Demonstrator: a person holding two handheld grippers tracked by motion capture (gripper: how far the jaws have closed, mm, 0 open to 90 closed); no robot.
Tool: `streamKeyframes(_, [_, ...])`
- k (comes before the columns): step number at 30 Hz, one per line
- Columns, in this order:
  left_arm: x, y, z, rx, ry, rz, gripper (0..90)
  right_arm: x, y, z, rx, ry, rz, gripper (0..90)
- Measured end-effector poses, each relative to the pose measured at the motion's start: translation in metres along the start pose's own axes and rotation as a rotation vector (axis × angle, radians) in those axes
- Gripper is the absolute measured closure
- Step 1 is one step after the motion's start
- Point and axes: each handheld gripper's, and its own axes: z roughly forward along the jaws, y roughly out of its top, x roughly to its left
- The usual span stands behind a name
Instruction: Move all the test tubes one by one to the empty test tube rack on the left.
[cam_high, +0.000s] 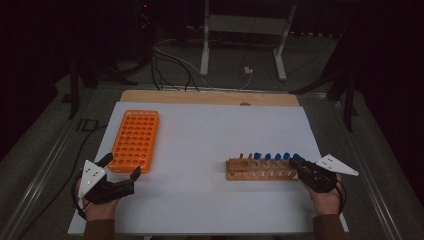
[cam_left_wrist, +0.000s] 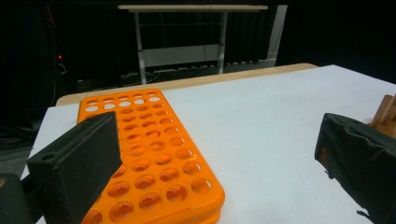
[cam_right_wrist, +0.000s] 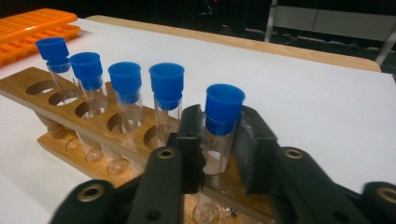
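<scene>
High view lays out the whole job: an orange rack (cam_high: 135, 141) with empty holes sits at the left of the white worktop (cam_high: 210, 135), and a wooden rack (cam_high: 260, 170) carrying blue-capped test tubes stands at the right, so each hand has its own station and the tubes can, by my reading, be carried across from one to the other. The right gripper (cam_high: 298, 163) is at the wooden rack's right end, its jaws closed on the end tube (cam_right_wrist: 219, 128), which stands upright in its hole; gripping the glass just under the cap would let the tube be drawn straight up without knocking its neighbours. The left gripper (cam_high: 121, 168) rests at the near end of the orange rack with its jaws spread wide and nothing between them, placed, I judge, to steady that rack or wait for the tube. Right gripper view gives what the overhead cannot: the pads pressing the clear tube on both sides, four more capped tubes (cam_right_wrist: 126, 93) in a row beyond it, and empty holes farther along. Left gripper view adds the scalloped holes of the orange rack close up, one pad (cam_left_wrist: 79, 163) over the rack's near corner.
</scene>
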Motion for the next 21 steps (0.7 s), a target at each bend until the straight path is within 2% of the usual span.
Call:
streamKeyframes(6, [-0.001,-0.001,0.001,0.001,-0.012,-0.001,1.0,0.002,0.002,-0.001,-0.002,-0.006,-0.002,76.7])
streamKeyframes(14, [-0.003,0.000,0.002,0.006,-0.020,-0.005,1.0,0.000,0.010,-0.005,-0.011,-0.013,0.032,76.9])
streamKeyframes(21, [-0.001,0.001,0.000,-0.003,-0.031,-0.024,1.0,0.003,0.026,-0.015,-0.043,-0.016,0.008,77.0])
